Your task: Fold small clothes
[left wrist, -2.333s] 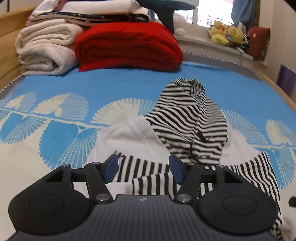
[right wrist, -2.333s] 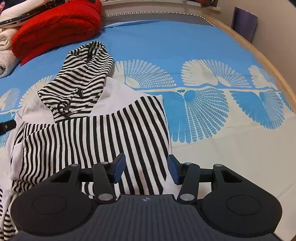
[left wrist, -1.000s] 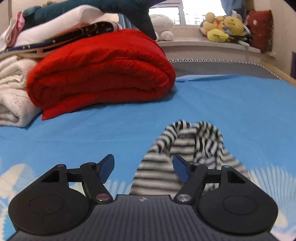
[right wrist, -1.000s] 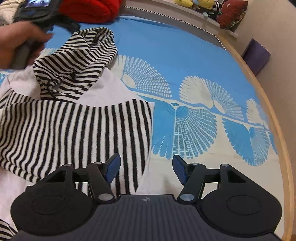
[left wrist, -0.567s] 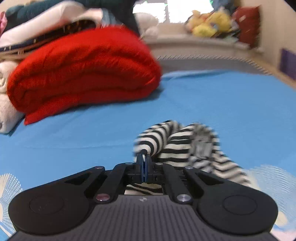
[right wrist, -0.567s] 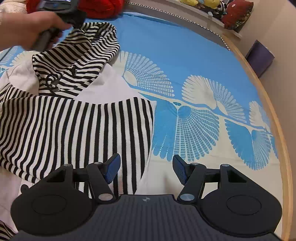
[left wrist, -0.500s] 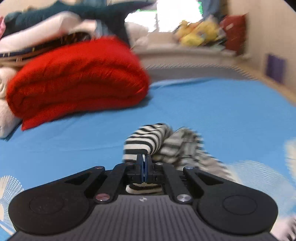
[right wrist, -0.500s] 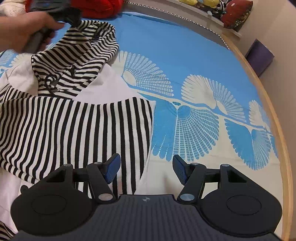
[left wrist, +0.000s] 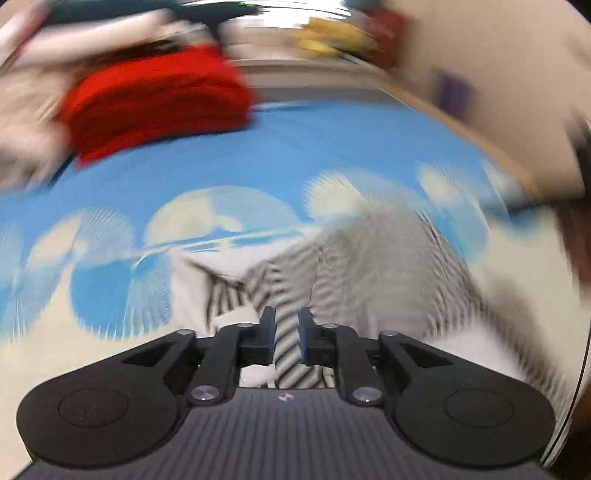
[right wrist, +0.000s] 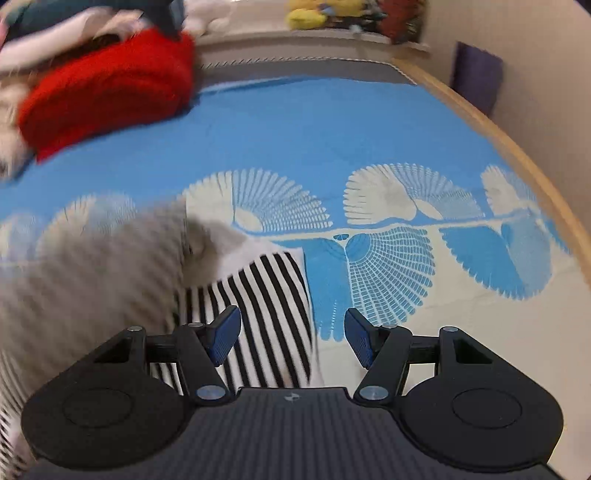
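Two tools are in view, one per hand. On the left tool [left wrist: 287,334] the two blue pads stand close together with a strip of the striped hoodie [left wrist: 369,273] between them; its jaws have just been opening a little from a full pinch, and the blur hides whether the pads press the cloth. On the right tool [right wrist: 291,338] the two blue pads are spread wide with nothing gripped, hovering over one black-and-white striped sleeve [right wrist: 266,295] of that single garment. The hoodie lies crumpled on the bed's blue sheet [right wrist: 295,140], which is printed with white fan shapes. Beyond it sits one folded red blanket [right wrist: 107,96], with several pale folded linens [left wrist: 22,122] stacked beside it and some soft toys [right wrist: 325,13] on the ledge.
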`<state>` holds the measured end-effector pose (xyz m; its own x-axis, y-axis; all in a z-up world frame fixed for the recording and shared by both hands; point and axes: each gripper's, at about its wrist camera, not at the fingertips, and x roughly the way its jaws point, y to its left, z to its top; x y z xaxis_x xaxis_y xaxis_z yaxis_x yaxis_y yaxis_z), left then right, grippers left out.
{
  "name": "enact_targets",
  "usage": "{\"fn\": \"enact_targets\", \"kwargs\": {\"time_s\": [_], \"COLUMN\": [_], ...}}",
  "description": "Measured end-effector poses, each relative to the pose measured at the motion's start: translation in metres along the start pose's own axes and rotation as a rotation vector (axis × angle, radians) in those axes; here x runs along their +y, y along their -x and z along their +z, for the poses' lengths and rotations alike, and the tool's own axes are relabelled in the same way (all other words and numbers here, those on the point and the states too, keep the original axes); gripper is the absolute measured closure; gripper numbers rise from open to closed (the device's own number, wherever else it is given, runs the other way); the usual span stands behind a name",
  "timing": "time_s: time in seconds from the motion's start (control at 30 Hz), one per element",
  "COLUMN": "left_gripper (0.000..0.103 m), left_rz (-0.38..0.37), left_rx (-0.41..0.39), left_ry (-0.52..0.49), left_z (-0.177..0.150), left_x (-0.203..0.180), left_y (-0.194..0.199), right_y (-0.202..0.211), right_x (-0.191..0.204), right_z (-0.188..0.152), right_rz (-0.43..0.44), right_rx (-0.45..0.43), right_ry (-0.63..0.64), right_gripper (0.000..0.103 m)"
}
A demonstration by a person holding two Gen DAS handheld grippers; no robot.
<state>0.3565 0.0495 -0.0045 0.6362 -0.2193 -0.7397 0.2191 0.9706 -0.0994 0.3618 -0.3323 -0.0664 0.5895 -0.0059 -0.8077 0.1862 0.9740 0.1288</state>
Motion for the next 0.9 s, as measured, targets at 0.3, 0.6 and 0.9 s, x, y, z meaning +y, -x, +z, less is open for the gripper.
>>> {"fn": "enact_targets", "kwargs": {"time_s": [0.3,0.6,0.9], "left_gripper": [0.076,0.048,0.048], "left_rz": [0.042,-0.014,-0.055], "left_rx": [0.332,0.392,0.430], "left_ry": [0.355,0.503,0.642], "left_z": [-0.009,-0.022,-0.030], "left_x": [0.032,0.053,0.052], "left_y": [-0.115,-0.138,-0.148], "right_y": [-0.030,-0.069,-0.094], "right_x": [-0.018,0.024,0.036], "right_z": [-0.019,-0.035,-0.044], "right_rz": [0.220,0.222,0.108], "right_rx": [0.181,0.334,0.357], "right_ry": [-0.363,-0.295,-0.292], "right_gripper": [0.072,0.053,0.053]}}
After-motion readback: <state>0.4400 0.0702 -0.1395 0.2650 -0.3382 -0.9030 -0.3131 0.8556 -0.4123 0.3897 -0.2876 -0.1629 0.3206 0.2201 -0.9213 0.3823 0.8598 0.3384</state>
